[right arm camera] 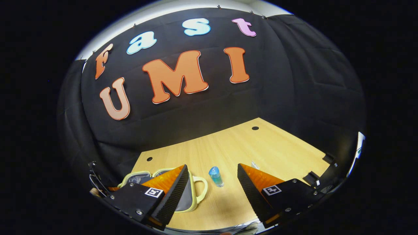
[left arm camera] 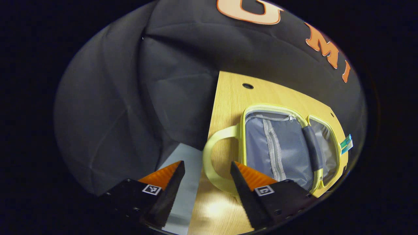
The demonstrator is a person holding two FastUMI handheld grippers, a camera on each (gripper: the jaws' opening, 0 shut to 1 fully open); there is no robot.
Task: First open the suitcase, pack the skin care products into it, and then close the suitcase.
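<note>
Pale wooden table [right arm camera: 261,147] fills the booth floor of both views. Nearest, the left gripper [left arm camera: 207,171] hangs with fingers apart and empty, over the loop handle of the yellow-trimmed suitcase [left arm camera: 277,147] (lid flopped open, grey lining bare). Likewise spread and empty, the right gripper [right arm camera: 212,174] frames a small blue bottle [right arm camera: 215,176] standing just beside the suitcase handle.

The suitcase [left arm camera: 287,147] lies open on the table [left arm camera: 228,98] near its edge, handle [left arm camera: 212,153] toward that edge, and in the right gripper view a bottle [right arm camera: 216,176] stands just right of it (apart).
</note>
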